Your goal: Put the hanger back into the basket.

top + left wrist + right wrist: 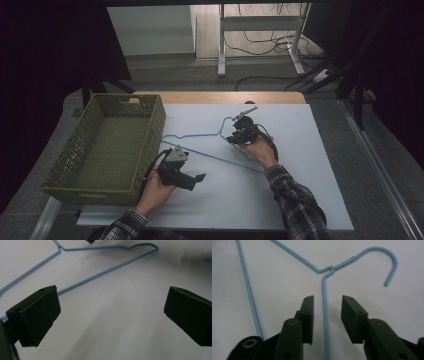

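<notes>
Straddling one arm of the blue wire hanger (323, 307), the right gripper (327, 315) is sitting with its fingers (308, 315) spread, a small gap on each side of the wire, nothing pinched yet. The hanger is lying flat on the white bench (300, 165), near the middle, hook (390, 265) pointing to the far side, beside the green basket (75, 185) at the left.

The left gripper (110, 315) is hovering low near the hanger's long bottom bar, fingers (37, 315) spread wide, holding nothing; the bar is passing just behind its left finger.

Risks from here, as a guess:
- The wire is thin and lying flush on the bench. If the right fingers are closing too high, they are likely missing it or only skimming it.
- Wire is slightly off centre, nearer the left finger. Closing could be pushing it sideways and spinning the whole hanger, since it is light and the bench looks slick.
- A one-point pinch near the neck is leaving the far end free to droop or swing on any lift, maybe catching the basket rim.
- Left gripper is close to the bar; a careless move could be knocking the hanger out from between the right fingers.
</notes>
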`<state>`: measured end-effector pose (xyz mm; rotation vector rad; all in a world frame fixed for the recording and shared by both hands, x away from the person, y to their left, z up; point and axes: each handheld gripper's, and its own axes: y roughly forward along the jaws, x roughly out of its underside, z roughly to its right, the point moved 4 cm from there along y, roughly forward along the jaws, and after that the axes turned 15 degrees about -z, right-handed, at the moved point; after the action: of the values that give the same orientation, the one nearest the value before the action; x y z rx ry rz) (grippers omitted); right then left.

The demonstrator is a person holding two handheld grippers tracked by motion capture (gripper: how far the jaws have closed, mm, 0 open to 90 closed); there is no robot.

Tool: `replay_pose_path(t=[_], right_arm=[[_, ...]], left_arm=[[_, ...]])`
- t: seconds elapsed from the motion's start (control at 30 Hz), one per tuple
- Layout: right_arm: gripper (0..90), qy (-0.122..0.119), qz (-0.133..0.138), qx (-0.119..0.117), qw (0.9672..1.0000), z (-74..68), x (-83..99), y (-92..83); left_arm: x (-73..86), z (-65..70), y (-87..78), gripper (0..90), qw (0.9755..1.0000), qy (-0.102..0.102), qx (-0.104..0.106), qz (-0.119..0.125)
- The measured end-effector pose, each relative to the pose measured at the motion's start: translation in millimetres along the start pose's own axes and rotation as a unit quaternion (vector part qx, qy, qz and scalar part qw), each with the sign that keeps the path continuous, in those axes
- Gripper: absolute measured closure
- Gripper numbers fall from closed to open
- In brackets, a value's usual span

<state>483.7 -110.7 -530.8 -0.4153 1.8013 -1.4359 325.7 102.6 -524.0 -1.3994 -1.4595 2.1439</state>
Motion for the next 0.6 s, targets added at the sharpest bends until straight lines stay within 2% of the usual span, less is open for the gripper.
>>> replay_pose_path(t=[0.1,0.27,0.33,0.37,0.47,0.6], right_arm=[[69.0,-0.012,-0.012,0.007,0.9998,0.5,-1.6,8.7],[74.4,-0.019,-0.021,0.013,0.9995,0.9,-2.5,16.6],[79.0,-0.025,-0.022,0.017,0.9993,0.8,-2.1,18.1],[85.4,-0.028,-0.024,0.008,0.9993,0.4,-2.0,18.1],[86.5,-0.023,-0.021,0.006,0.9995,0.0,-1.6,18.1],[86.6,-0.030,-0.023,0.015,0.9992,-1.9,-1.4,17.1]], left_arm=[[0.2,0.5,2.7,0.8,1.0000,-0.003,0.005,-0.003],[0.9,-0.5,4.5,0.7,1.0000,-0.005,0.004,-0.007],[1.2,-1.4,5.3,0.7,0.9999,-0.006,0.004,-0.009],[1.2,-2.6,5.9,0.7,0.9999,-0.005,0.004,-0.008],[0.1,-4.6,6.1,0.6,0.9998,-0.014,0.010,-0.011],[-2.8,-7.3,3.1,0.7,0.9996,-0.024,0.010,-0.014]])
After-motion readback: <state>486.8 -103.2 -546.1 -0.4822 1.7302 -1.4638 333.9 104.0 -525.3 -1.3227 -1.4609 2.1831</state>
